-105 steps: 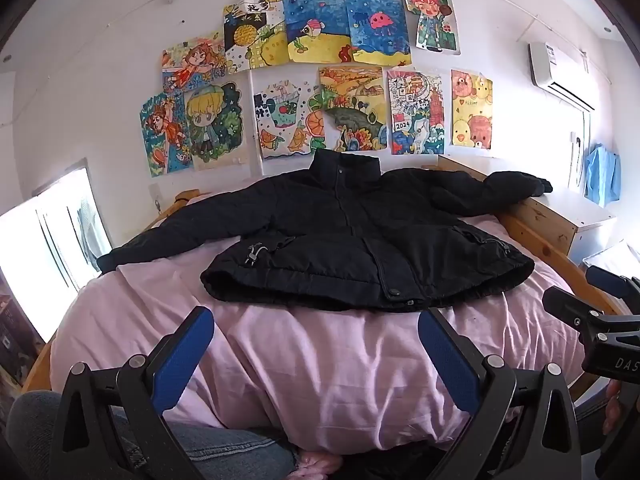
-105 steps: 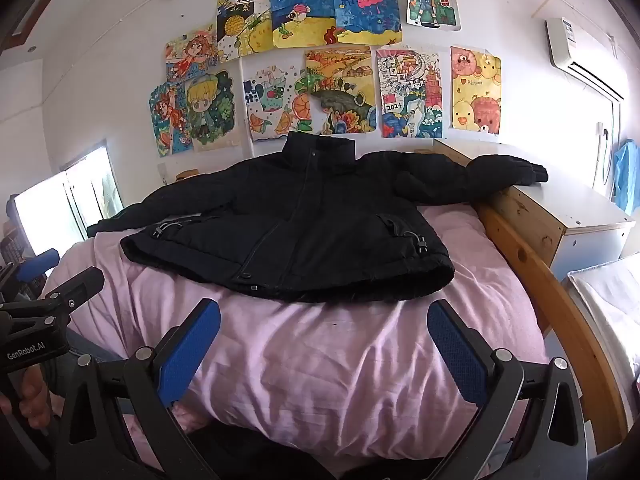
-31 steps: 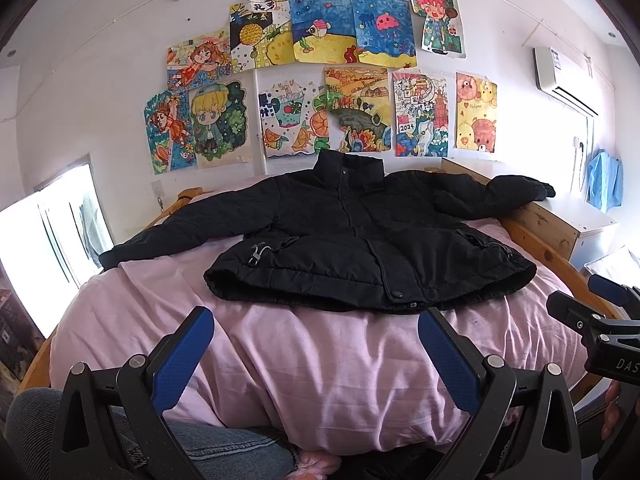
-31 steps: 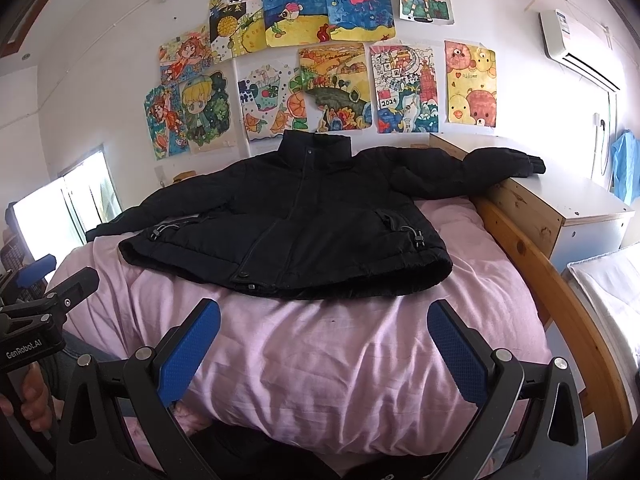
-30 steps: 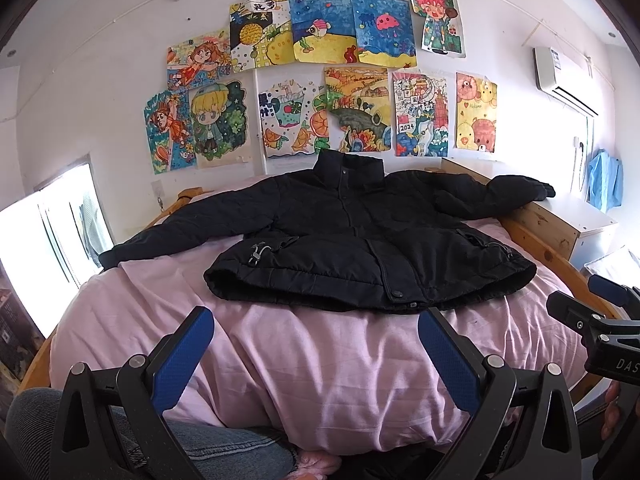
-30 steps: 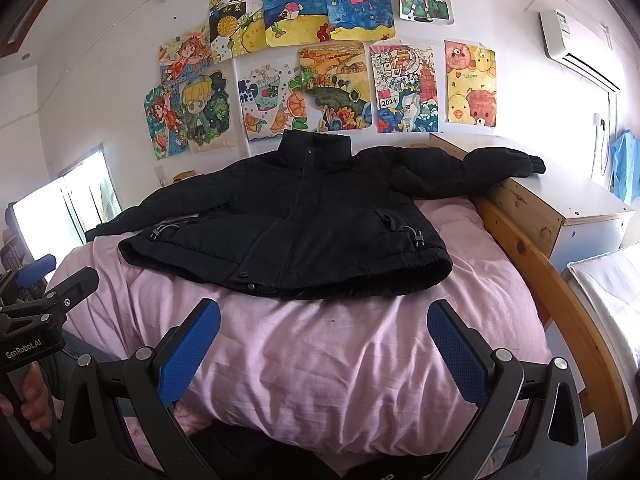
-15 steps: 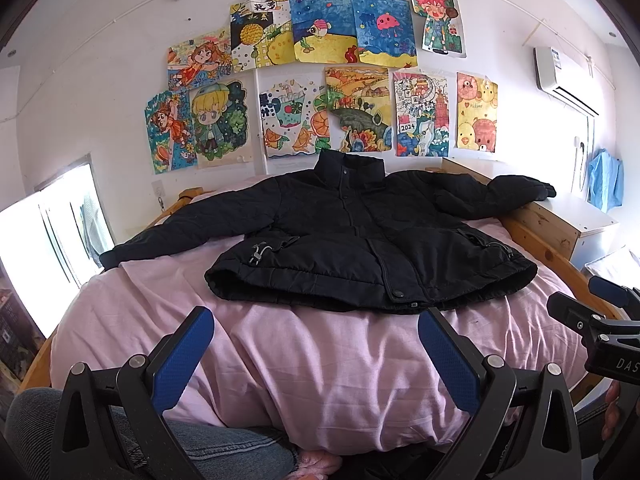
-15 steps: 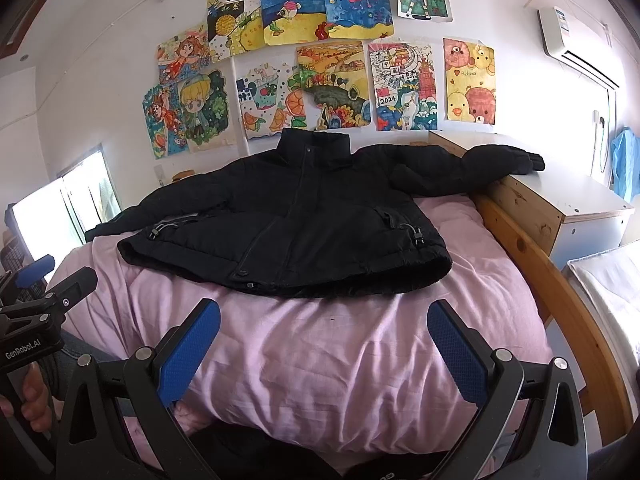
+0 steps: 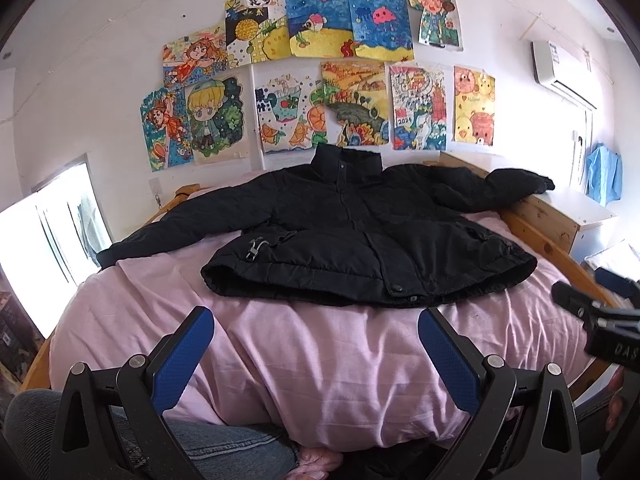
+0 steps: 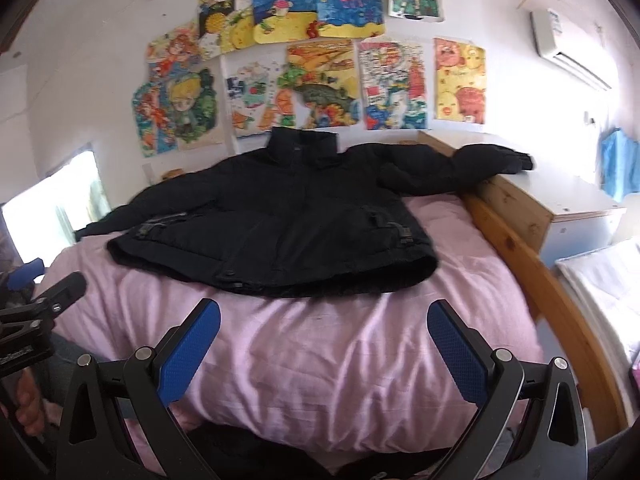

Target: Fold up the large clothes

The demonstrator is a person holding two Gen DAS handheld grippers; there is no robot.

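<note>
Jaws gape on left gripper (image 9: 316,354) and right gripper (image 10: 324,344), lettered "DAS"; black jacket (image 9: 360,236) lies flat.

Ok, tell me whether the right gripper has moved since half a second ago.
Yes. In the right wrist view the wall drawings and black jacket sit lower and are blurred, so the right gripper has tilted upward slightly.

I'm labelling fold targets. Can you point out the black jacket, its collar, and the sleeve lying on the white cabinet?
black jacket (image 9: 360,248), left wrist view, chest panel.
collar (image 9: 346,160), left wrist view, front of collar.
sleeve (image 10: 492,160), right wrist view, forearm near cuff.
</note>
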